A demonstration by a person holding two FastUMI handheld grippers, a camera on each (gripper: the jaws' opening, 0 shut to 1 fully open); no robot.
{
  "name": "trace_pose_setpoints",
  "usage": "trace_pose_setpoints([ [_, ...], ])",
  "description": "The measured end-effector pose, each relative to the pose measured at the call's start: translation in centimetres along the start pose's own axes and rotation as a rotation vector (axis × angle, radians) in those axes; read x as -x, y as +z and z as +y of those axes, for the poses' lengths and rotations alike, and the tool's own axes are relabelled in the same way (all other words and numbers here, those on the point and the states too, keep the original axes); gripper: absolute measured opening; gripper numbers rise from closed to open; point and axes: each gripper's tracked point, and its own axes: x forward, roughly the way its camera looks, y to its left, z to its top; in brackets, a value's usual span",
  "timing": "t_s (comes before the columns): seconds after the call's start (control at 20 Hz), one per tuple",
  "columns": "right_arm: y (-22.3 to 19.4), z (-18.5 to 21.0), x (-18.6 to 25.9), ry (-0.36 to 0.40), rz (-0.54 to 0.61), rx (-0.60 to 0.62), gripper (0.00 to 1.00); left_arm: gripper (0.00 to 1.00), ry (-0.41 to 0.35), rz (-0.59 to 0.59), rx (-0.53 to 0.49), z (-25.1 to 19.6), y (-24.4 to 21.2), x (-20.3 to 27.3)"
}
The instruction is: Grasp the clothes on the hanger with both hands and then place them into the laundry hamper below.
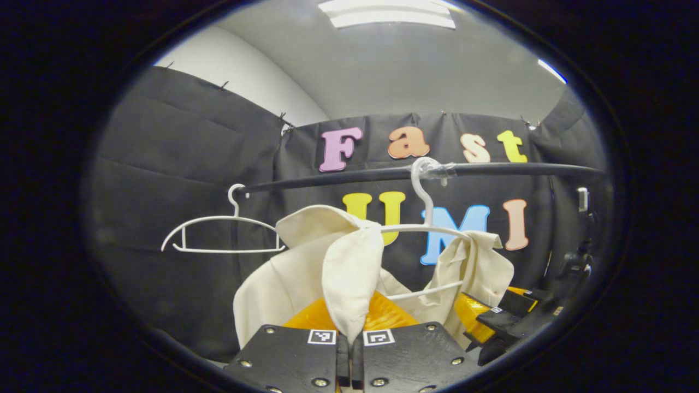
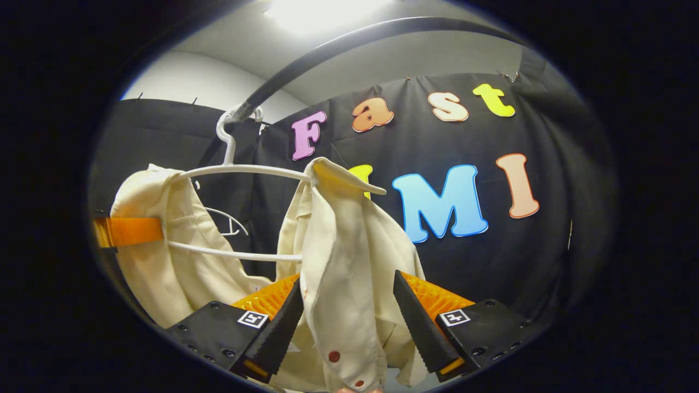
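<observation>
- Left gripper (image 1: 349,349): your fingers are clenched on a fold of the cream shirt (image 1: 349,273), which rises toward 12 o'clock in the left gripper view
- Right gripper (image 2: 349,327): your jaws stand apart with the shirt's buttoned front edge hanging between them; neither pad presses the cloth, so this side is not yet grasped
- Shirt: draped over the white hanger (image 2: 240,170), whose hook (image 1: 423,185) sits on the dark rail (image 1: 491,169) at 12 o'clock
- Risk: pulling down with one side free would likely drag the shirt askew, snag the collar on the hanger arm, or swing the hanger along the rail
- Risk: closing on the thin edge alone may let it slip out
- Surroundings: an empty hanger (image 1: 221,234) hangs at 9 o'clock on the same rail, close enough to catch a sleeve
- Hamper: I cannot tell where it stands
</observation>
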Motion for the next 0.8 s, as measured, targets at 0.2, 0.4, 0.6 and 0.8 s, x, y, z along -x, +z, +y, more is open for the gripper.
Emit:
trace_pose_setpoints([
  [0.2,0.2,-0.8,-1.5,-0.036,-0.01,0.013,0.92,0.03,0.031,-0.003,0.003,1.2,0.3,0.1],
  [0.4,0.2,-0.1,-1.5,-0.016,0.002,0.01,0.45,0.03,0.052,-0.013,0.004,1.5,0.6,0.3],
  [0.6,0.7,0.4,-1.0,0.035,-0.005,-0.02,0.07,0.04,0.07,-0.02,0.004,1.8,1.1,0.5],
  [0.8,2.0,-1.7,-1.0,-0.005,-0.014,-0.048,0.07,0.04,0.105,-0.027,0.02,2.2,1.3,0.4],
])
